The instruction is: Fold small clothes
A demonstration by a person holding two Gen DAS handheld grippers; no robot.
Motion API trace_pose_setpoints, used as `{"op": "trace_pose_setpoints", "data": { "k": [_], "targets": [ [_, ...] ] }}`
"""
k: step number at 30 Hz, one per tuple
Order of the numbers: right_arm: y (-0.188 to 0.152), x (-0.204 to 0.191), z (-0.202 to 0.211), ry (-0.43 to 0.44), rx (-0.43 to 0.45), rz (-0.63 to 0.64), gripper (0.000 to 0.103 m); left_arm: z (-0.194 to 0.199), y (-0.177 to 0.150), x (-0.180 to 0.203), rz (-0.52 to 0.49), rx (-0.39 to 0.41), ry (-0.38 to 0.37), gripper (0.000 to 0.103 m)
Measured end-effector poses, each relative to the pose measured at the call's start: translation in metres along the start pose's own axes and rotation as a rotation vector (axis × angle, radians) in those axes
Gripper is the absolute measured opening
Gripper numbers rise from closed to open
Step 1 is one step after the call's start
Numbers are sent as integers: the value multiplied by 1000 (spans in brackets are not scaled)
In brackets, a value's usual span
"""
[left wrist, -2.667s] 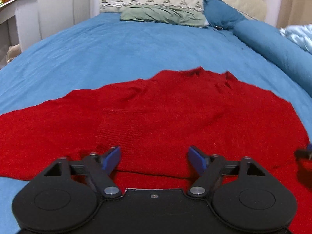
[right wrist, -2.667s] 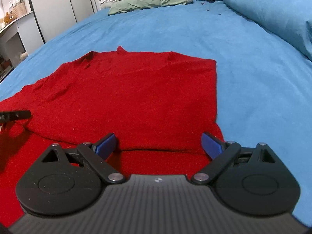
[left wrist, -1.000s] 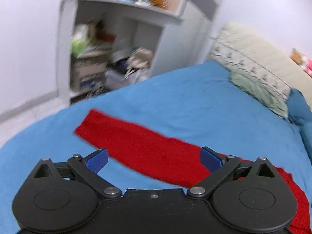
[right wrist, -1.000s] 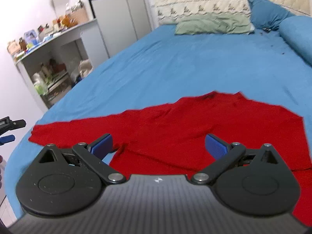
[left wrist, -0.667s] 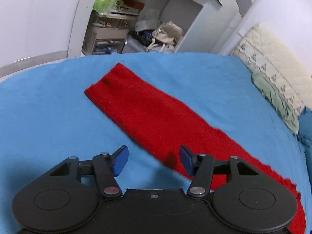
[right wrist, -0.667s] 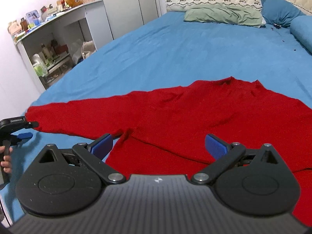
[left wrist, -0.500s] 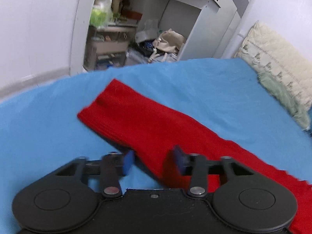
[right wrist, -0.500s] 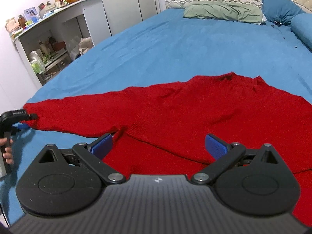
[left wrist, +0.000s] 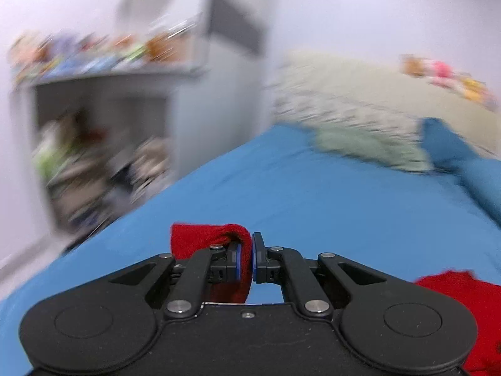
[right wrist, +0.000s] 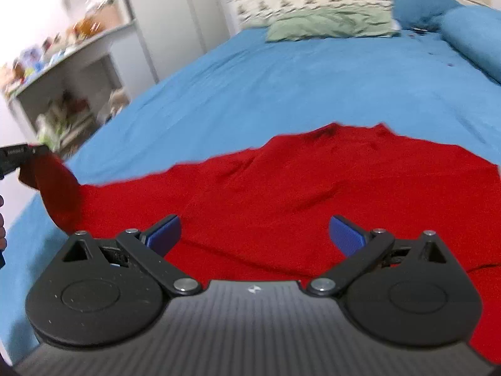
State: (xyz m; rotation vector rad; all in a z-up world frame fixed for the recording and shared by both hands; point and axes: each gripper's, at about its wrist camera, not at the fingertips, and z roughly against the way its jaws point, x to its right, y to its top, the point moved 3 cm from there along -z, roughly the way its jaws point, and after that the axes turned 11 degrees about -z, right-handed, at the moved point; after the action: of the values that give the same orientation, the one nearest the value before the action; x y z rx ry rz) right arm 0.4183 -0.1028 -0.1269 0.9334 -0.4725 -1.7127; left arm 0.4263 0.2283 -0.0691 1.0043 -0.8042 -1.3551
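Observation:
A red knit sweater [right wrist: 297,188] lies spread on the blue bed sheet [right wrist: 281,87]. My left gripper [left wrist: 246,244] has its jaws closing tight on the sleeve's cuff [left wrist: 194,239], and the blue pads pinch the red knit. In the right wrist view this left gripper [right wrist: 22,153] holds the sleeve end [right wrist: 56,185] lifted off the bed at the far left, with part of a hand below it. My right gripper [right wrist: 255,232] hovers open over the sweater's lower body, and nothing sits between its fingers. More of the sweater [left wrist: 463,300] shows at lower right in the left wrist view.
A white shelf unit [right wrist: 62,94] crowded with small items stands off the bed's left side. A green pillow [right wrist: 328,25], a blue pillow [right wrist: 419,0] and a blue bolster [right wrist: 476,34] lie at the head of the bed, below a quilted headboard [left wrist: 360,94].
My left gripper went from open over the flat sleeve to shut on its cuff. It then lifted the cuff and swung it toward the sweater's body. My right gripper dropped slightly and stayed open.

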Motion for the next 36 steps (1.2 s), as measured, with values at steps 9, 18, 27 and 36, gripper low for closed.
{"op": "trace_pose_setpoints", "data": {
  "k": [9, 18, 27, 36],
  "targets": [
    [34, 69, 49, -97, 91, -64, 103, -5, 12, 245, -192, -17, -418, 6],
    [17, 142, 62, -148, 44, -120, 103, -28, -104, 352, -350, -269, -494, 6],
    [13, 160, 69, -116, 60, -185, 103, 13, -81, 301, -356, -145, -476, 75],
    [16, 100, 32, -119, 20, 78, 103, 28, -103, 185, -312, -113, -222, 93]
  ]
}}
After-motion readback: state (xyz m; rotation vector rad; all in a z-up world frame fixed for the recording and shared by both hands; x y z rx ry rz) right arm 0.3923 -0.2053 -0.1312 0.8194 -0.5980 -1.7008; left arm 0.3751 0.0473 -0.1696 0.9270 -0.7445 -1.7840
